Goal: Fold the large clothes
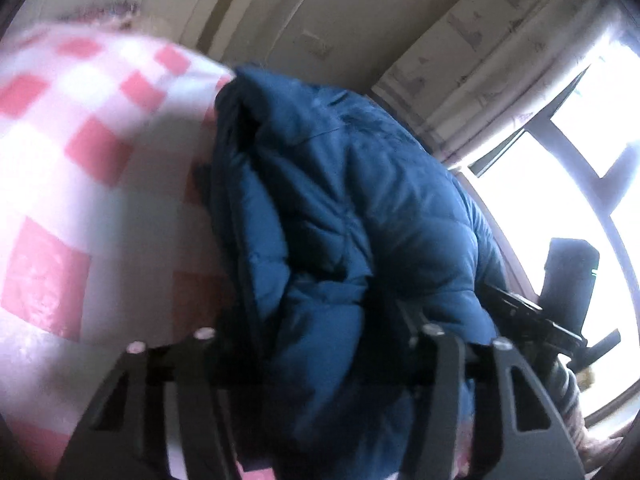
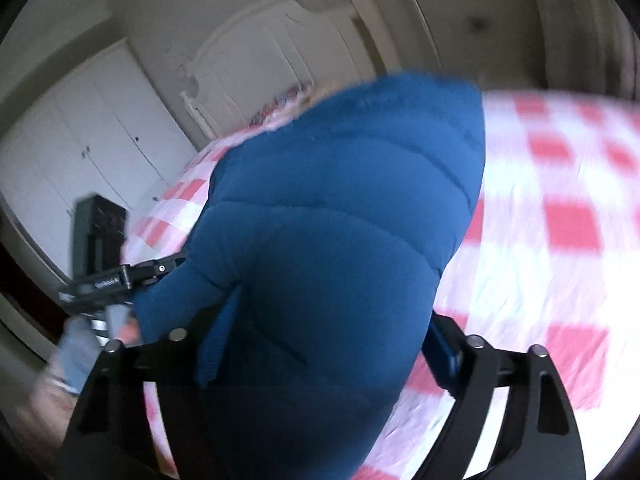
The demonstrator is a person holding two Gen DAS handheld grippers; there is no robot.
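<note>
Left tool (image 1: 320, 360) gripping blue puffer jacket (image 1: 360, 220), right tool (image 2: 320, 360) gripping it too, above checkered bedspread (image 2: 560, 220)

Your left gripper (image 1: 316, 360) and right gripper (image 2: 320, 360) are matte black with slotted arms and silver screw heads; your sleeve (image 2: 78, 354) is grey-blue.

Jacket (image 2: 340, 220) bunched on bed (image 2: 560, 240), between both grippers' fingers. Headboard (image 2: 256, 60) far; wardrobe (image 2: 80, 140) far left.
</note>
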